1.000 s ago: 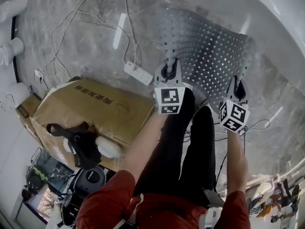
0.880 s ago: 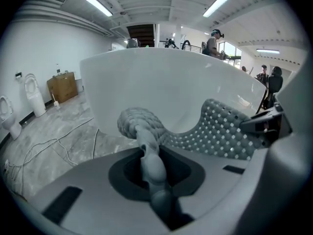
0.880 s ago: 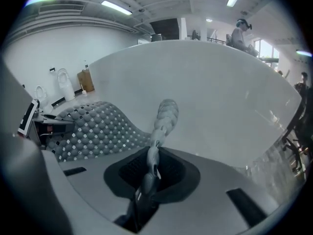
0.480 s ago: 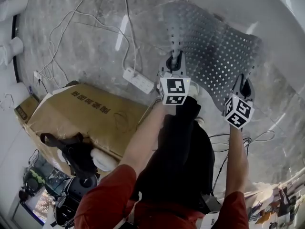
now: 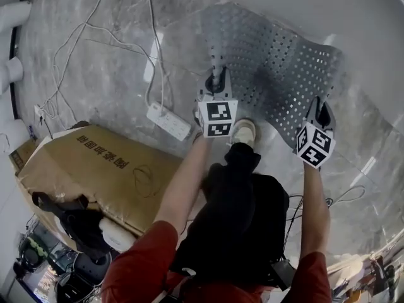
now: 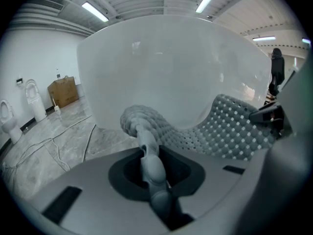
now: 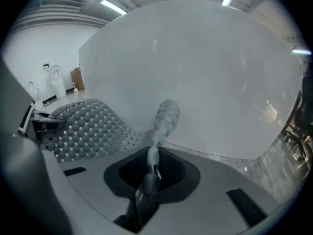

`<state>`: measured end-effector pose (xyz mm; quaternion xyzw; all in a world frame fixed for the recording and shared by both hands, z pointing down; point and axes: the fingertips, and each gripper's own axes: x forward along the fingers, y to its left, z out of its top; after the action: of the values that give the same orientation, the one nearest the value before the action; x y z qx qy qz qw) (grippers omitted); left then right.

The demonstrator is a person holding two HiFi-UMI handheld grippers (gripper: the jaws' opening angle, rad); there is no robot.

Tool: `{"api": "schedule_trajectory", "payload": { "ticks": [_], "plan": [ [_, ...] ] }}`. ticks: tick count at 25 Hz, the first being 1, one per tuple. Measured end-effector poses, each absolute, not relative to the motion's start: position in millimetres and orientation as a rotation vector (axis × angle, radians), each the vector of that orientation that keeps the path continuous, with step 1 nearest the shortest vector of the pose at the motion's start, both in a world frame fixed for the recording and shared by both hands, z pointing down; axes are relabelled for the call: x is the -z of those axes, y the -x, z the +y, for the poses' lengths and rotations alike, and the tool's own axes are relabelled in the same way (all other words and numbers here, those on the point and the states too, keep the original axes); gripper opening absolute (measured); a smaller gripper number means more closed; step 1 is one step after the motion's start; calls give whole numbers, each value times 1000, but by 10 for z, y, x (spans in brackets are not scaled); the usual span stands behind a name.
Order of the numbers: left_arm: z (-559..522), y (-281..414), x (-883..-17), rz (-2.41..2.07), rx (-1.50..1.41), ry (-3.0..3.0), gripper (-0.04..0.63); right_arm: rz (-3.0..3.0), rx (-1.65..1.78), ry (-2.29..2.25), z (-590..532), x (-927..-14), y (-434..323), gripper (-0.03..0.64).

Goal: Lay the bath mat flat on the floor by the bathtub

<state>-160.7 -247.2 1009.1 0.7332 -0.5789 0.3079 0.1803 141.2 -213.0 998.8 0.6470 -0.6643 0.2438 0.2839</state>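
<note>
1. left gripper (image 5: 216,79), at 12 o'clock in the head view, is clamped on one near corner of the grey perforated bath mat (image 5: 271,62).
2. right gripper (image 5: 322,104), at 2 o'clock, pinches the other near corner.
3. the bath mat hangs rippled between them, over the marble floor (image 5: 113,68), its far edge by the white bathtub (image 5: 303,5) at 1 o'clock.
4. a white power strip (image 5: 168,120) lies at 10 o'clock and a cardboard box (image 5: 107,169) at 8 o'clock.

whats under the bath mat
Only the grey marble floor shows around the bath mat, next to the white bathtub. The patch directly beneath the mat is covered, so unseen.
</note>
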Motion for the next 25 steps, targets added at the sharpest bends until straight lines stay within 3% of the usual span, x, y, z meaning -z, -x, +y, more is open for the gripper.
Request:
{"api": "schedule_trajectory", "payload": {
  "ticks": [25],
  "plan": [
    [-2890,2020,-11275,-1722,-1062,-2028,64,-1601,-608,-1750,-2153,-11253,-1963,57]
  ]
}}
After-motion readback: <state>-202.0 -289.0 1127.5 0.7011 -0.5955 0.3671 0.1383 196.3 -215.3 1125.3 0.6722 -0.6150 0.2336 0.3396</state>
